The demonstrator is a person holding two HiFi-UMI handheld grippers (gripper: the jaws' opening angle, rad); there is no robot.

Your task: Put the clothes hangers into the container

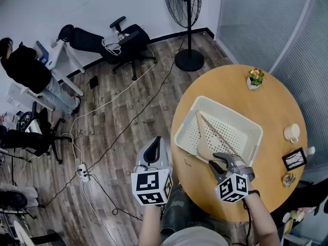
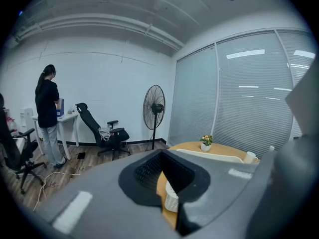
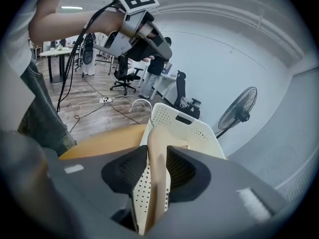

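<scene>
While the wooden hanger [image 1: 204,137] lies across the container [image 1: 225,108] near rim, right gripper [image 1: 224,160] jaws stand apart around it, unclamped; left gripper [image 1: 154,150] jaws apart, empty.

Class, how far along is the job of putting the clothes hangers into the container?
Done: a wooden hanger lies in the white container, its hook seemingly over the near rim. In hand: the right tongs stand open around the hanger's end, not gripping; the left tongs are open and empty. Left: withdrawing the right tongs; no other hanger shows.
</scene>
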